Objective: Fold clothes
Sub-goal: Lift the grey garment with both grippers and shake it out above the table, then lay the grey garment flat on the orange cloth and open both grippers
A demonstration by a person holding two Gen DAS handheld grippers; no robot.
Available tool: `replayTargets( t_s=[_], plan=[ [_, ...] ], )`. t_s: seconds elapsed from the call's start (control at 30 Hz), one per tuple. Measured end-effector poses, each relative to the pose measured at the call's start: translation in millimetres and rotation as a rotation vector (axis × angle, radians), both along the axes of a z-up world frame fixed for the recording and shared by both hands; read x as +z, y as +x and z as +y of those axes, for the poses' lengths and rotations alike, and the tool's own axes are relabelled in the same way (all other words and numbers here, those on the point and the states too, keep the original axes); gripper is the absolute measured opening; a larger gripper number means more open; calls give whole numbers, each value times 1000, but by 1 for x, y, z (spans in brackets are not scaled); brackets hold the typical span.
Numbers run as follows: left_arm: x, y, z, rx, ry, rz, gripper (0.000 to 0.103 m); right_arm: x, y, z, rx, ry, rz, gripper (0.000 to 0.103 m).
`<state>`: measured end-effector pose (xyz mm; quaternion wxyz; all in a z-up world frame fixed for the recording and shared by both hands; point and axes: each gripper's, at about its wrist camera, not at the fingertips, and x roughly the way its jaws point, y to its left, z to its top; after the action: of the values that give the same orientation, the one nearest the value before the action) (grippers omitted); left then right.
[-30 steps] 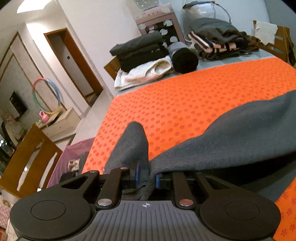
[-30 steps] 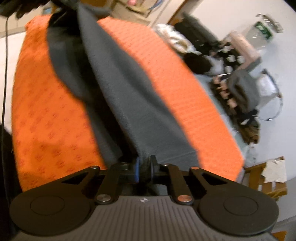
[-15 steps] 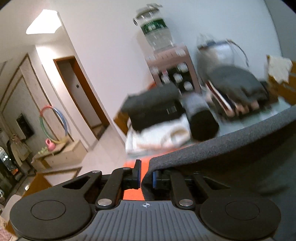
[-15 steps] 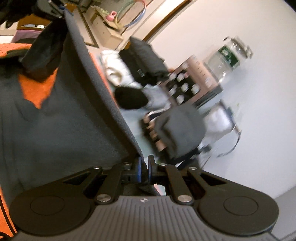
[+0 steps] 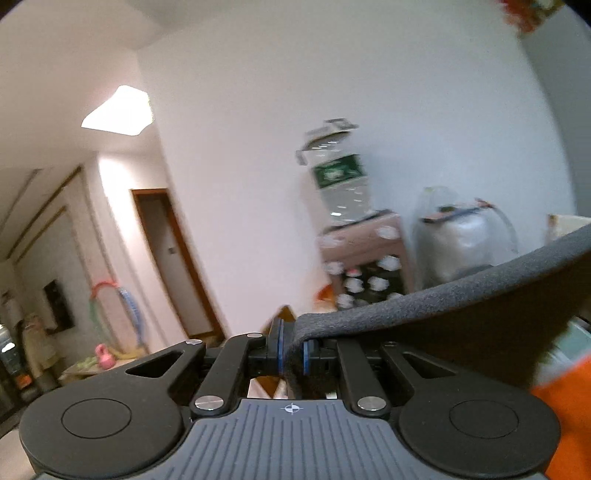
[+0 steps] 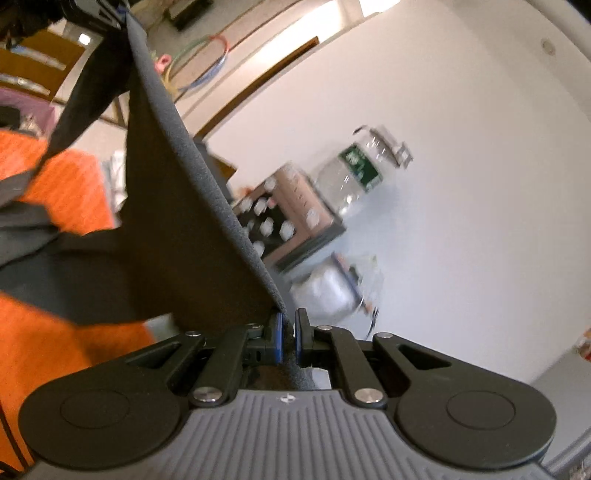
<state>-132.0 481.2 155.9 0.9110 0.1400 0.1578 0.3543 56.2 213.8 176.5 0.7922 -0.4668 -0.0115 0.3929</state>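
Dark grey fleece garment (image 5: pixel 461 306) stretched taut, top edge pinched by left gripper (image 5: pixel 292 349) and right gripper (image 6: pixel 289 339), bulk draped toward nine o'clock over orange tablecloth (image 6: pixel 55 354)

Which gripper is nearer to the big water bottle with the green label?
Cannot tell: left gripper and right gripper both grip the grey garment, far from the bottle.

The right gripper (image 6: pixel 289 341) has its black fingers (image 6: pixel 275 338) with blue pads pinched on one corner of a dark grey fleece garment (image 6: pixel 177 236). The garment's taut top edge runs up to the left gripper (image 6: pixel 110 18) at the top left corner of the view, which pinches the other end. The cloth hangs below that edge over the orange patterned cover (image 6: pixel 70 347) on the worktop. Beyond stand a white wall (image 6: pixel 480 184), a clear water bottle with a green label (image 6: pixel 354 173) and a hula hoop (image 6: pixel 201 62).
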Motion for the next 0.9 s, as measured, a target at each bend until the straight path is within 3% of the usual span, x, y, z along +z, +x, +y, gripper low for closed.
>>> replayTargets(
  t_s=[0.07,0.2,0.43,0.7,0.9],
  plan=[
    [-21,-17,-20,-57,3,62,12,-21,-19,-16,-36,-34,35,7],
    [-82,-55,-70,-189,39,265,12,-85,-60,-50,-131,-126,145,7],
    [-163,-119,-125,-307,-45,504,12,-192,-149,-100,-237,-233,357,2],
    [-165,-161,-138,-322,-118,544,12,-217,-213,-126,-324,-168,453,2],
    [-191,-176,-148,-336,-162,599,12,-243,-238,-137,-329,-199,498,2]
  ],
)
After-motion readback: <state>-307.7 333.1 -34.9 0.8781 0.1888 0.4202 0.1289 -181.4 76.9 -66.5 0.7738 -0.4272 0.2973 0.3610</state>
